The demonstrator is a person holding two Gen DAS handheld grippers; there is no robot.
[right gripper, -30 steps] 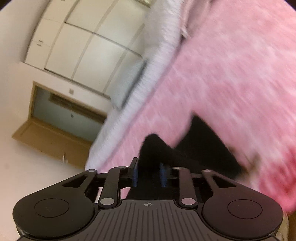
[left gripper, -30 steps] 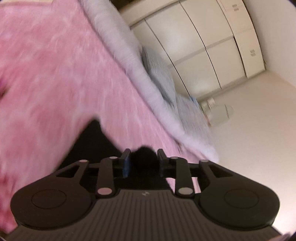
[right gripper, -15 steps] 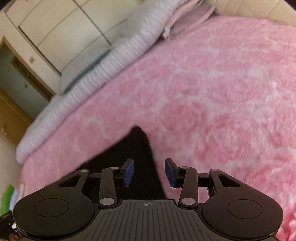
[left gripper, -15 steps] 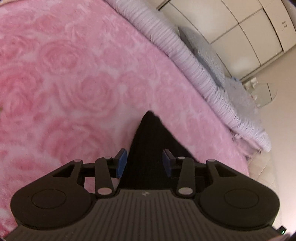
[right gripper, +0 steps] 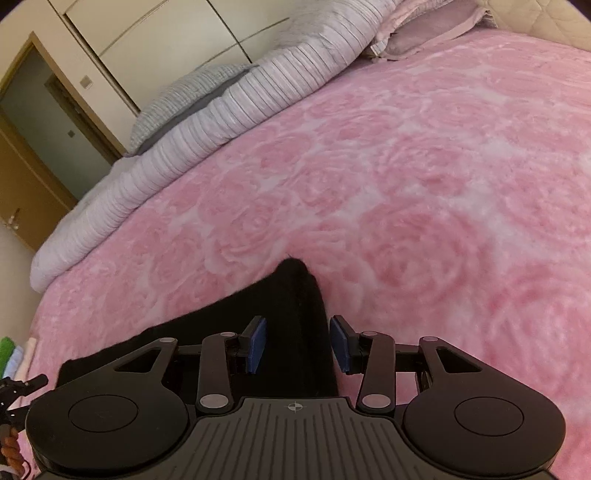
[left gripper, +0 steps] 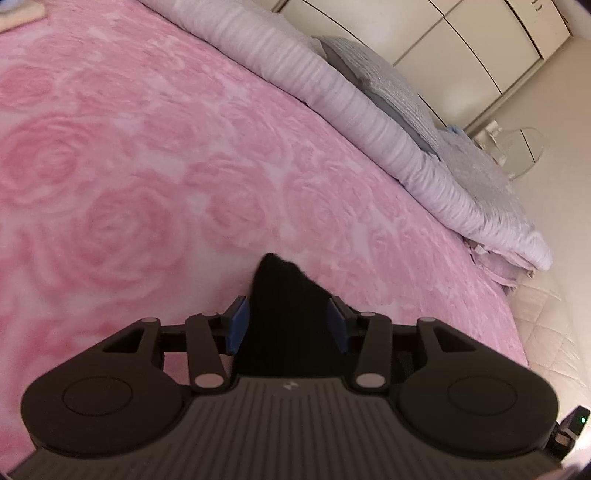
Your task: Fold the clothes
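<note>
A black garment lies flat on the pink rose-patterned blanket (left gripper: 147,177). In the left wrist view one pointed corner of the garment (left gripper: 284,291) sits between the blue pads of my open left gripper (left gripper: 290,325), untouched by them. In the right wrist view another corner of the garment (right gripper: 295,295) lies between the pads of my open right gripper (right gripper: 297,341), and its edge runs off to the lower left. The rest of the garment is hidden under both grippers.
A rolled lilac striped duvet (left gripper: 351,110) and grey pillows (right gripper: 184,99) line the far side of the bed. Cream wardrobes (right gripper: 166,33) and a doorway (right gripper: 44,122) stand beyond. A small glass table (left gripper: 521,147) is on the floor. Folded coloured cloths (right gripper: 9,354) lie at the left edge.
Both grippers were shut on the black garment's corners a second ago, then lowered them to the blanket and opened. The corners now lie flat between the pads.
</note>
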